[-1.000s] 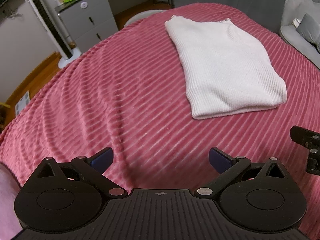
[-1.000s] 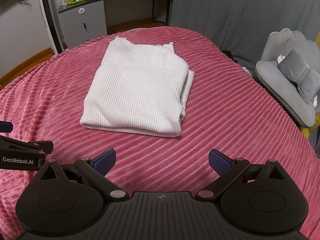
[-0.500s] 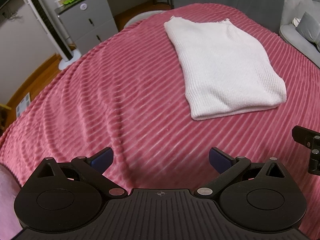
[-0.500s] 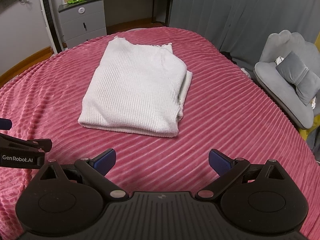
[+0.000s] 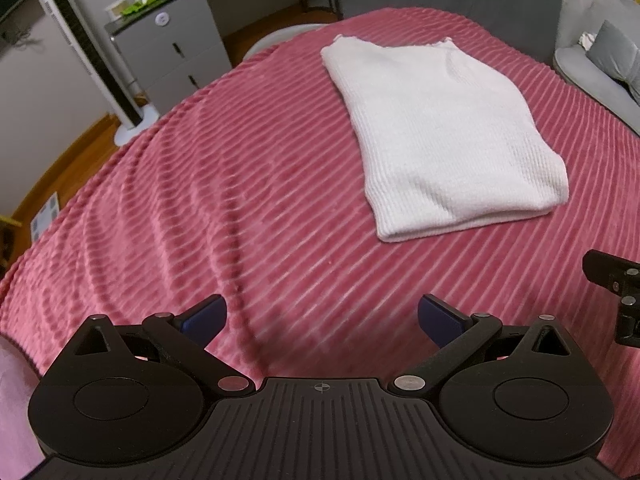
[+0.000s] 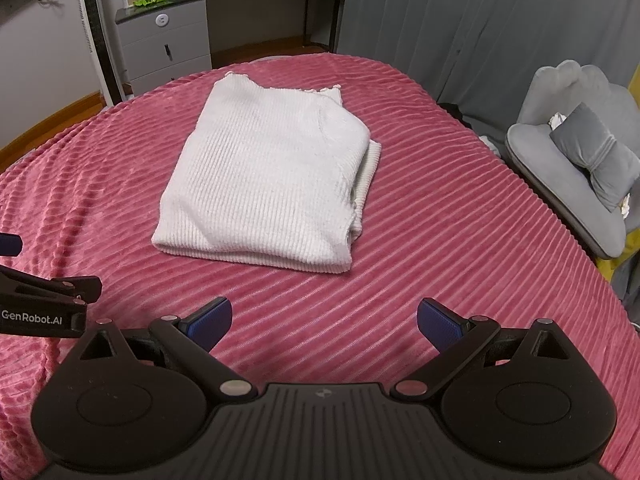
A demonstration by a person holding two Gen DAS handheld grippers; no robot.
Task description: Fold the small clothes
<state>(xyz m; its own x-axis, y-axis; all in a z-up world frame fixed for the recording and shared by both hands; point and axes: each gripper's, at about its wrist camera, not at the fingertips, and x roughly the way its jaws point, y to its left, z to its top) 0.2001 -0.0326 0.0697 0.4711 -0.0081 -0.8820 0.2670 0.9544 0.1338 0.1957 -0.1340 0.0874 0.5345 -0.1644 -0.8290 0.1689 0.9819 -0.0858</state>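
1. The left gripper (image 5: 322, 314) has its two blue-padded fingers (image 5: 204, 314) spread wide apart, with nothing between them; only the ribbed pink bedspread (image 5: 224, 184) shows in the gap.
2. The right gripper (image 6: 324, 318) is likewise parted, its blue fingers (image 6: 438, 322) holding nothing, with pink bedspread (image 6: 440, 216) showing between them.
3. The white knit sweater (image 5: 436, 136) lies folded into a rough rectangle on the bedspread, well ahead of the left fingers and off to their right side; its near folded edge lies clear of both fingertips.
4. Seen from the right wrist, the sweater (image 6: 268, 184) lies straight ahead of the fingers, slightly toward the left one, apart from both tips. A frilled neckline edge marks its far end, and a second layer peeks out along its right side.
5. Neither gripper touches the sweater; both hang above the bedspread on the near side of it.
6. A part of the right gripper shows at the right edge of the left wrist view, beside the left gripper's right finger; the left gripper (image 6: 8, 245), marked "GenRobot.AI", shows at the left edge of the right wrist view.
7. Beyond the fingers, past the bed, stand a grey drawer cabinet (image 6: 164, 42) and a tall tower fan (image 5: 86, 58); a grey armchair (image 6: 560, 168) with a cushion sits off to the right.
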